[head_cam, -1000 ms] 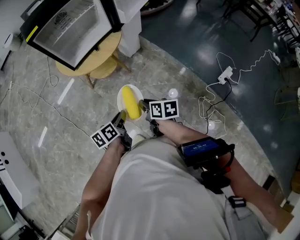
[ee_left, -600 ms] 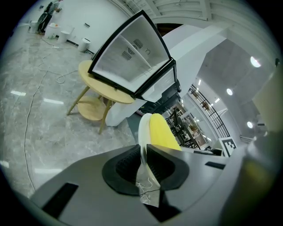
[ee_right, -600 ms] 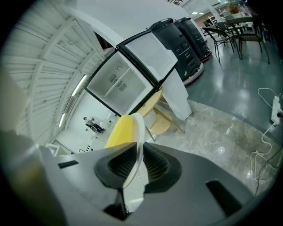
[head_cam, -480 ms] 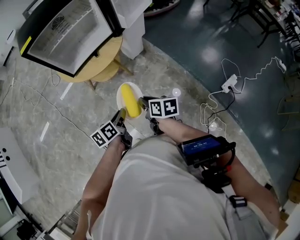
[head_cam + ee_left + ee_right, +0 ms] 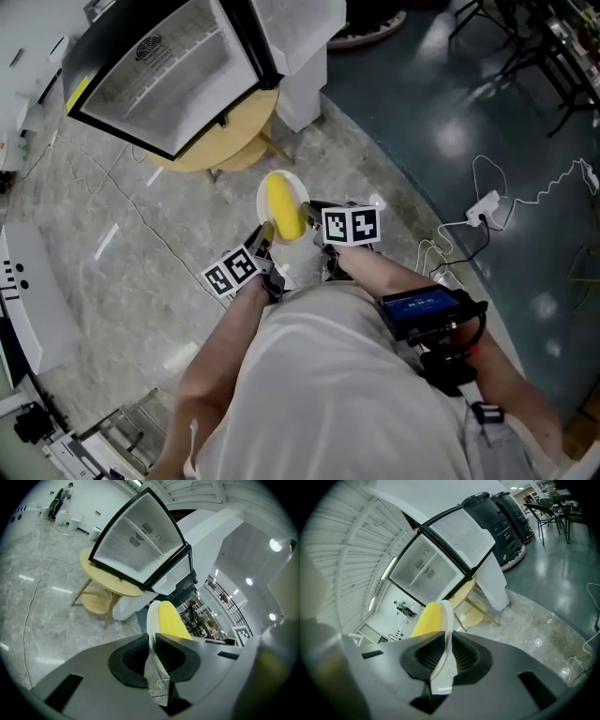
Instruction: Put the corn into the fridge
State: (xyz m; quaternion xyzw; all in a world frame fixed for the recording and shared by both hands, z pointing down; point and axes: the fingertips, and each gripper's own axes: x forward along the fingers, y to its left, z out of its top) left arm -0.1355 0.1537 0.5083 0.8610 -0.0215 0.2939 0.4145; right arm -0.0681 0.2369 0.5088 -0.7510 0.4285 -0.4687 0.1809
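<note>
left gripper (image 5: 264, 236) and right gripper (image 5: 315, 211) pinch plate (image 5: 152, 616) bearing corn (image 5: 284, 208).

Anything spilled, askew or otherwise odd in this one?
Nothing stands out. The corn lies on the white plate, and the left tongs and right tongs each pinch its rim from opposite sides.
</note>
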